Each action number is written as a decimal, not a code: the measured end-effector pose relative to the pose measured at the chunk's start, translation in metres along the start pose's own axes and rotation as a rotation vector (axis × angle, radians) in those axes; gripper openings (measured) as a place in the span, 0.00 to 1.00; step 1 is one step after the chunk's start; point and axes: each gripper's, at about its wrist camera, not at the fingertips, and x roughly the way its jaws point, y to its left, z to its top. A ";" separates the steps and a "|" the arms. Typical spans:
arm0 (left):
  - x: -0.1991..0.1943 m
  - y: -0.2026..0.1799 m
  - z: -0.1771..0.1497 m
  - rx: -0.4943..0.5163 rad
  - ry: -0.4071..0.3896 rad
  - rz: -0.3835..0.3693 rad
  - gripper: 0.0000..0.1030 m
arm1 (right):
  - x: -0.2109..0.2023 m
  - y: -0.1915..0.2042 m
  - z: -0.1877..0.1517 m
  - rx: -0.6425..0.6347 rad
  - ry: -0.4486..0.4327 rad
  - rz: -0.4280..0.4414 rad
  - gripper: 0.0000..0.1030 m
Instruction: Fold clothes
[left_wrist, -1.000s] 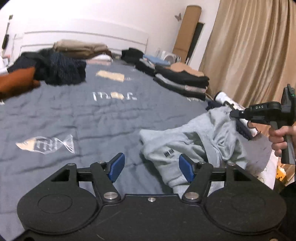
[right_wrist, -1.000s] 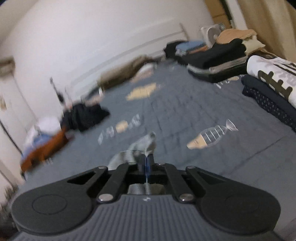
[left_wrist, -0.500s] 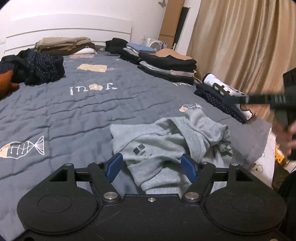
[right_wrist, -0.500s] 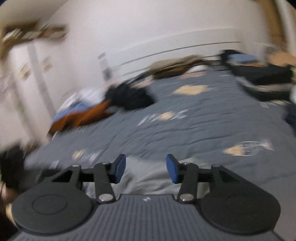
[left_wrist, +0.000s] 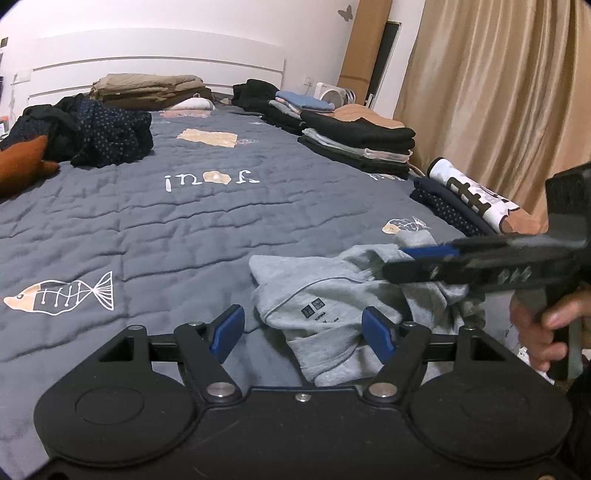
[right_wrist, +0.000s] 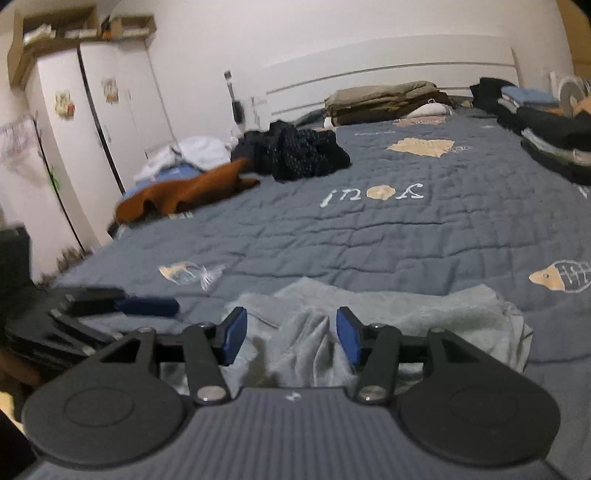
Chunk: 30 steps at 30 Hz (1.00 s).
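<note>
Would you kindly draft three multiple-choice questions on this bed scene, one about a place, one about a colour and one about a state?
1. Where does the grey sweatshirt lie?
A. Crumpled on the bedspread at the near end
B. On the folded stack by the curtain
C. Against the headboard

2. What colour are the pads on both grippers' fingers?
A. Red
B. Blue
C. White

3. How does the left gripper stand?
A. Shut on the sweatshirt
B. Open, holding nothing
C. Shut on the bedspread

Answers:
1 A, the sweatshirt sits bunched right ahead of both grippers in both wrist views.
2 B, blue pads show on the right gripper and on the left one.
3 B, its fingers stand wide apart with cloth visible between them, ungripped.
</note>
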 end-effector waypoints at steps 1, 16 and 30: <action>0.000 0.002 0.000 -0.004 -0.002 0.003 0.67 | 0.005 0.000 -0.002 0.008 0.024 -0.017 0.43; 0.009 0.010 0.012 -0.126 -0.084 -0.119 0.67 | -0.075 -0.073 0.005 0.262 -0.210 -0.210 0.07; 0.063 -0.031 0.024 -0.094 -0.086 -0.195 0.67 | -0.102 -0.110 -0.009 0.294 -0.259 -0.259 0.07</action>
